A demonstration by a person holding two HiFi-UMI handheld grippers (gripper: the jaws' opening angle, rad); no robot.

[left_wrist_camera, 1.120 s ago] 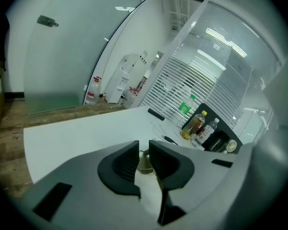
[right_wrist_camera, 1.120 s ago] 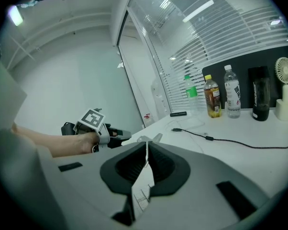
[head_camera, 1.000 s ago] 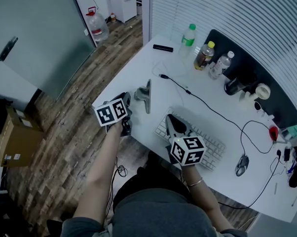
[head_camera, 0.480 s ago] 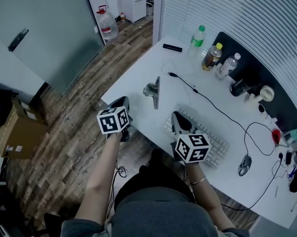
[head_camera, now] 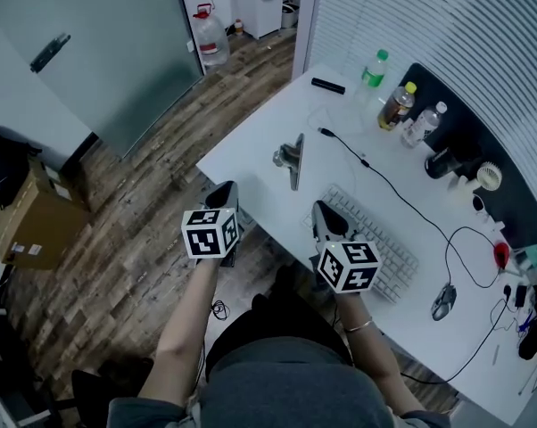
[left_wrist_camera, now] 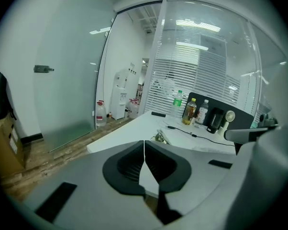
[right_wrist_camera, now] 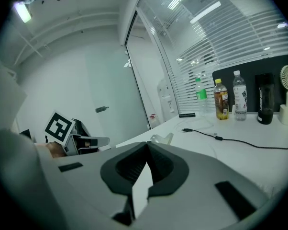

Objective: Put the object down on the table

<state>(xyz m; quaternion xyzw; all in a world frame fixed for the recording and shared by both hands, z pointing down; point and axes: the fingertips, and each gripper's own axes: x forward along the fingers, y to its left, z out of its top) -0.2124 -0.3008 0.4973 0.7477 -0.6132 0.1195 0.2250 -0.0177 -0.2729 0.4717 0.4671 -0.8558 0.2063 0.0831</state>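
2 grippers, both with jaws pressed together on nothing. The left gripper hangs at the table's near edge. The metal object already lies on the table at its 1 o'clock, apart. Likely risk: a forward swing nudging it floorward. The right gripper hovers over the keyboard, with the cable and bottles at 1 o'clock.

Office, this one: long white desk, flat white keyboard and grey mouse, slatted white blinds, frosted glass partition.
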